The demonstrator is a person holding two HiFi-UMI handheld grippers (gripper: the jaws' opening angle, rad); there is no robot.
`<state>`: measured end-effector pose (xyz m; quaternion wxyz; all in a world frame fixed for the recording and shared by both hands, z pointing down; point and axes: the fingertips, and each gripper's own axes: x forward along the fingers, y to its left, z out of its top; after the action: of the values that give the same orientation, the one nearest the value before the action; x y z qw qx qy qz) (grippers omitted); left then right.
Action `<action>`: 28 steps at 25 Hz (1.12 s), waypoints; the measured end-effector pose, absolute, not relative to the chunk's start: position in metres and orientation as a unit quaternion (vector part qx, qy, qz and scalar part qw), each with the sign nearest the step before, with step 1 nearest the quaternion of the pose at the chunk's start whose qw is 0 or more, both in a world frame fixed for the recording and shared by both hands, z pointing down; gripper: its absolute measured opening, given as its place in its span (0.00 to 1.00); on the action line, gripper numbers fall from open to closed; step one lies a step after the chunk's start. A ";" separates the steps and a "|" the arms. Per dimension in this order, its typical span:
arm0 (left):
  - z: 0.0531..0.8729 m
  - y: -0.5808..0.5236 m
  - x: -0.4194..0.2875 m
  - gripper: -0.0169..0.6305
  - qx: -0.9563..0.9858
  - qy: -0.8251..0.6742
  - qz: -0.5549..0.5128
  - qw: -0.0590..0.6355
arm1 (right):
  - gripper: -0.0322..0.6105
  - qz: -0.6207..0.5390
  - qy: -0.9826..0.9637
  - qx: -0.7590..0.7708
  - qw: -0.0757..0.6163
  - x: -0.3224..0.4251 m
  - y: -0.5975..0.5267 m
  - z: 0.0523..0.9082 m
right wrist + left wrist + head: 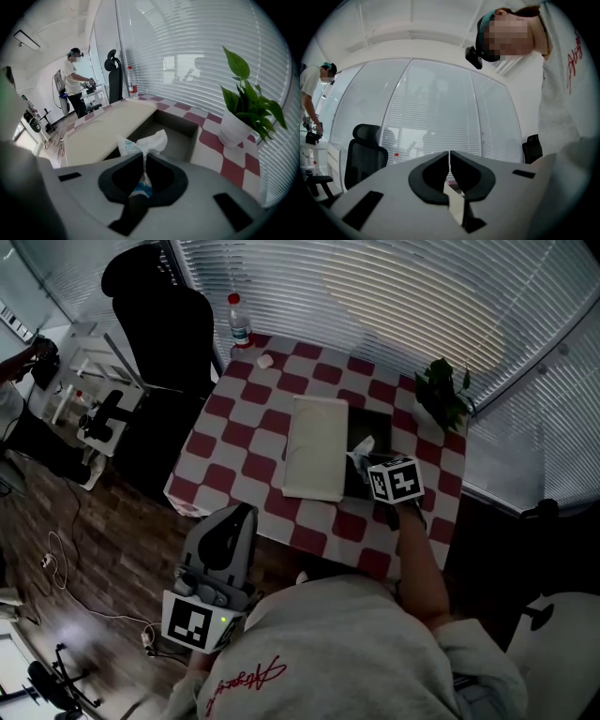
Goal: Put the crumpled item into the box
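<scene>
Two jaws of my right gripper [143,157] pinch the crumpled item [146,139], holding it just above the open box [180,124]. A cream lid [108,129] lies just beside the box. My left gripper [449,159] is clenched on nothing, well away from the box.

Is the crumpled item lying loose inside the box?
No, the right gripper holds the crumpled item pinched in its jaws over the box.

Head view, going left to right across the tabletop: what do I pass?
Bottle → small white object → cream lid → dark box → potted plant. The crumpled item, pinched in the right tongs, overlaps the box, so it is left out.
</scene>
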<state>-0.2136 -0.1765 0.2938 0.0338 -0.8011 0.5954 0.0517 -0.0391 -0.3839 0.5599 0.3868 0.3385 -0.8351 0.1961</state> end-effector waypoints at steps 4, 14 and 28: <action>0.294 -0.173 -0.215 0.06 -0.801 0.596 0.050 0.031 | 0.10 0.185 -0.821 0.347 0.414 -0.032 -0.387 0.565; 0.286 -0.170 -0.216 0.06 -0.800 0.596 0.057 0.052 | 0.10 0.168 -0.810 0.330 0.454 -0.033 -0.386 0.576; 0.292 -0.170 -0.213 0.06 -0.802 0.596 0.031 0.034 | 0.10 0.186 -0.810 0.317 0.457 -0.033 -0.385 0.576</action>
<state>-0.2126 -0.1699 0.2917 0.0339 -0.8020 0.5955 0.0308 -0.0328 -0.3847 0.5758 0.4571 0.3166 -0.8101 0.1861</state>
